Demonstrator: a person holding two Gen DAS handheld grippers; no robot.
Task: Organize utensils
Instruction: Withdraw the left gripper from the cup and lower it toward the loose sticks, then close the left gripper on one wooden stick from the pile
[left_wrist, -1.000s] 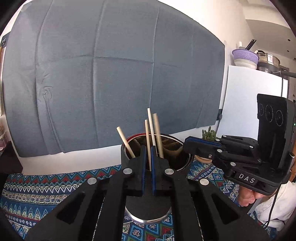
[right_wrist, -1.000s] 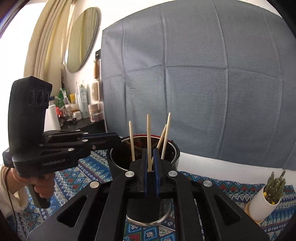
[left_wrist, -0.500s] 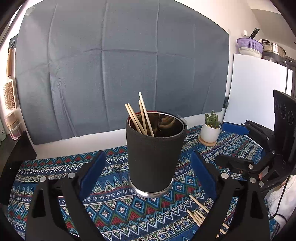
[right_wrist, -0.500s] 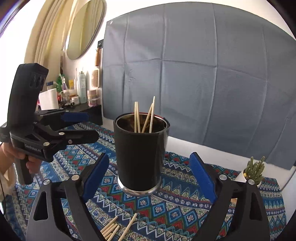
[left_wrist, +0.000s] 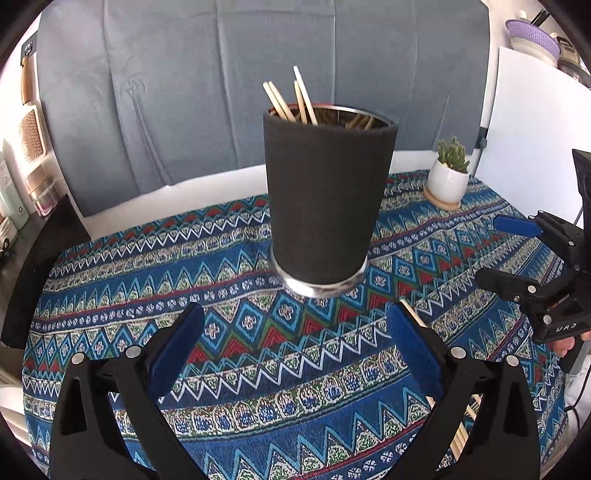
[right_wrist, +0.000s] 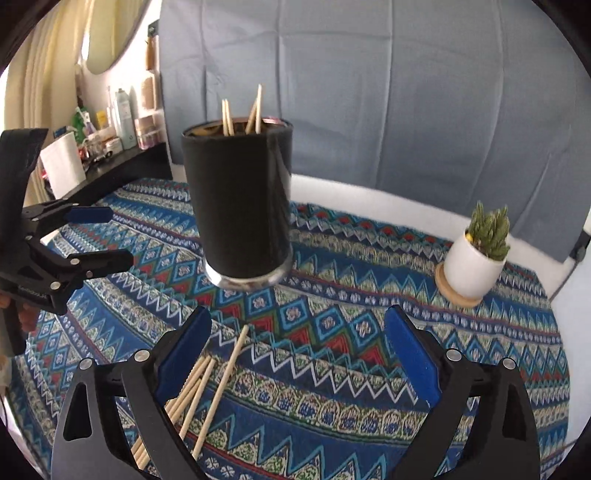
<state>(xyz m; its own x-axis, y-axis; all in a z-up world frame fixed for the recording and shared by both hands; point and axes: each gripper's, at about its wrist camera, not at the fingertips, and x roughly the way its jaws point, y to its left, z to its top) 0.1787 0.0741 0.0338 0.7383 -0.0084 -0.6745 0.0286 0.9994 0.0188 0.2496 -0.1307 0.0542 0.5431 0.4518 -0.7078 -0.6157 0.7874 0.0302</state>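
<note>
1. The loose chopsticks (right_wrist: 207, 391) lie in a small heap on the patterned cloth (right_wrist: 332, 332) covering the bench, near the front edge and well short of the black holder (right_wrist: 240, 206). From the left wrist view only their ends (left_wrist: 463, 432) show, past the right finger.
2. The holder stands upright mid-bench, with four sticks (left_wrist: 291, 99) already leaning inside it. That looks like the goal, so I'd say the job is partly done.
3. Left hand-held gripper (left_wrist: 295, 354): jaws opening, almost at full spread, nothing between the blue pads, only cloth below.
4. Right hand-held gripper (right_wrist: 299, 365): jaws opening too and empty. Its left pad (right_wrist: 184, 354) sits just above the heap.
5. The step in hand reads as reaching down for the next sticks. Best done by singling out the one lying apart (right_wrist: 221, 387) and closing across its shaft near the middle, so it hangs balanced.
6. Tip it upright before it nears the rim. The leaning sticks crowd one side, so aim for the free side.
7. Keep both hands clear of the potted cactus (right_wrist: 476, 254) at the far right.
</note>
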